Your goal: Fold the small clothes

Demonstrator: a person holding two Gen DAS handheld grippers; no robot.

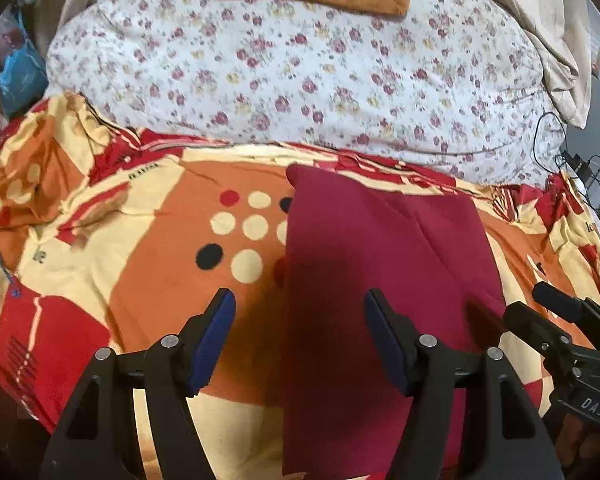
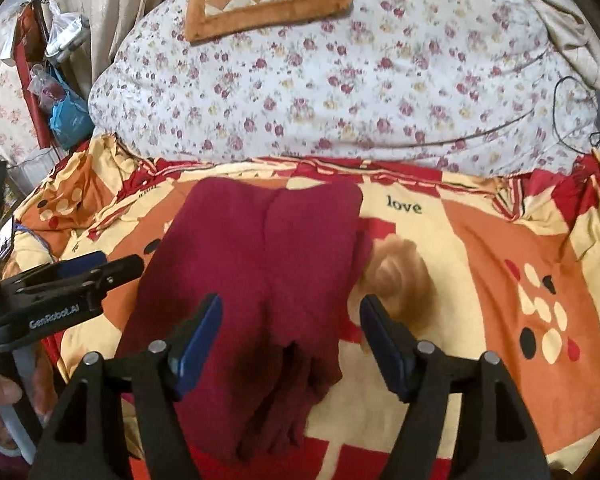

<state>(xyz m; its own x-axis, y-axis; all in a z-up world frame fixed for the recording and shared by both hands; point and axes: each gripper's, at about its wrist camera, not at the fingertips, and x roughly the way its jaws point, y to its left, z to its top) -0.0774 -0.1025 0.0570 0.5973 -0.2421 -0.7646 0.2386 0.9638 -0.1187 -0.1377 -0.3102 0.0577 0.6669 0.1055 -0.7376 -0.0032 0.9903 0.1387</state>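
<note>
Fingers (image 1: 384,336) spread wide — maroon garment (image 1: 380,280) lies flat beneath them.

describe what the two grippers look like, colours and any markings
Both are matte black plastic with angular, triangular cut-out arms and silver pivot pins. The left gripper has ribbed dark blue pads on its fingers; seen from the right wrist, its side reads "GenRobot.AI". The right gripper matches, and from the left wrist shows white letters "DAS".
</note>
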